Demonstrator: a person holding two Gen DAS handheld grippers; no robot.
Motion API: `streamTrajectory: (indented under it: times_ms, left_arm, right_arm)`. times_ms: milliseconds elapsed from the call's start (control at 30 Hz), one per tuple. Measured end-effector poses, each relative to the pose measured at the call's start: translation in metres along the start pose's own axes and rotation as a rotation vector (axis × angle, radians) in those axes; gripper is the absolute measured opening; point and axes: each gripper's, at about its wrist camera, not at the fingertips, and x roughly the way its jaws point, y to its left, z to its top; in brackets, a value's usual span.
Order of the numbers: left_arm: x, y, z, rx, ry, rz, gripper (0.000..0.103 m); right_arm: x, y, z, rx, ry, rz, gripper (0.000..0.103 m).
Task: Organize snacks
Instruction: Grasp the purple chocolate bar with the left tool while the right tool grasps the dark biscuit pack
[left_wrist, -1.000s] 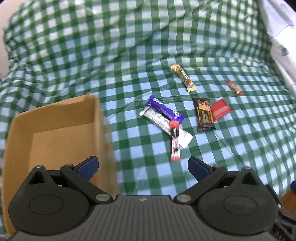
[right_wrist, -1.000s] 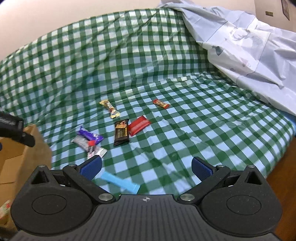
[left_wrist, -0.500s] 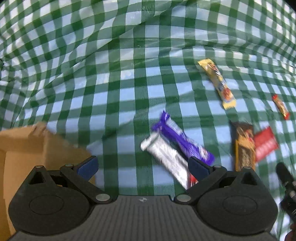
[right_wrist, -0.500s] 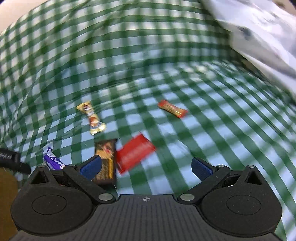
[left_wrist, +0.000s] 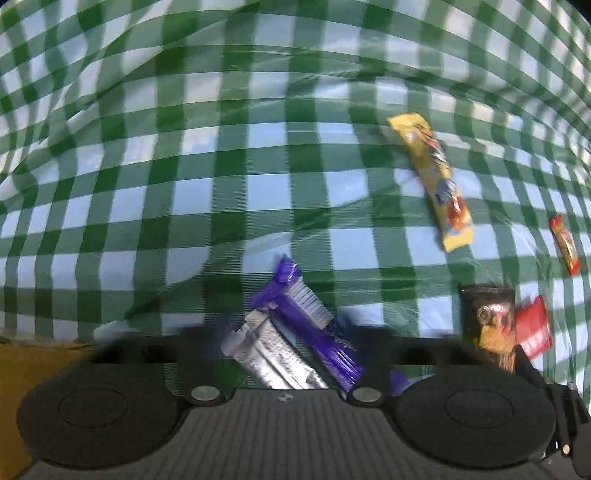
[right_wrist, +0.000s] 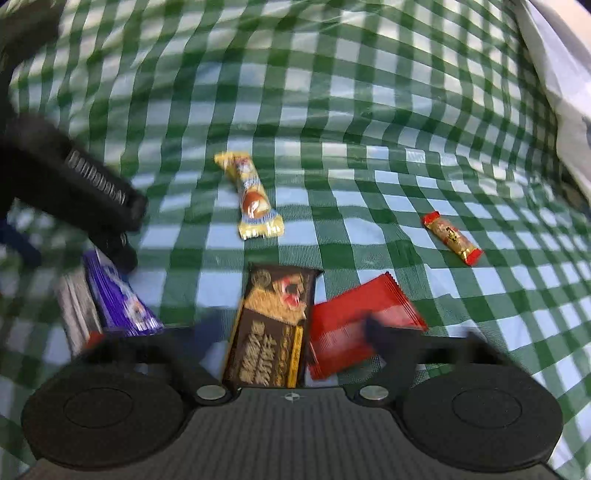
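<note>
Snack bars lie on a green checked cloth (left_wrist: 221, 184). My left gripper (left_wrist: 288, 343) points steeply down at a purple bar (left_wrist: 321, 339) and a silver bar (left_wrist: 269, 350). Its jaws are closing, blurred, with both bars between them. My right gripper (right_wrist: 295, 343) hangs over a dark brown bar (right_wrist: 273, 325) and a red pack (right_wrist: 354, 317). Those jaws are closing too, with the brown bar between them and the right finger over the red pack. A yellow bar (right_wrist: 251, 195) and a small red-gold candy (right_wrist: 452, 238) lie farther off.
A cardboard box corner (left_wrist: 33, 365) shows at the lower left of the left wrist view. The left gripper's black body (right_wrist: 74, 184) fills the upper left of the right wrist view. A pale blue sheet (right_wrist: 565, 74) covers the far right. The cloth is wrinkled.
Both grippers have dropped and moved in over the snacks. Their jaws, wide apart before, have come much closer together. The box has slid out to the corner of the left view.
</note>
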Motion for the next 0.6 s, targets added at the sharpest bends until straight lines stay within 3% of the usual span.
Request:
streamTrajectory:
  times_ms: [267, 433, 600]
  left_arm:
    - [-0.045, 0.011, -0.014, 0.037, -0.088, -0.036, 0.025]
    - [-0.1, 0.025, -0.026, 0.017, -0.173, -0.106, 0.025]
    - [-0.167, 0.037, -0.059, 0.033, -0.262, -0.166, 0.025]
  right_arm:
    - [-0.033, -0.019, -0.006, 0.094, 0.02, 0.004, 0.041]
    - [-0.076, -0.033, -0.002, 0.18, -0.019, -0.003, 0.041]
    - [-0.132, -0.031, 0.0, 0.215, -0.082, 0.023, 0.041]
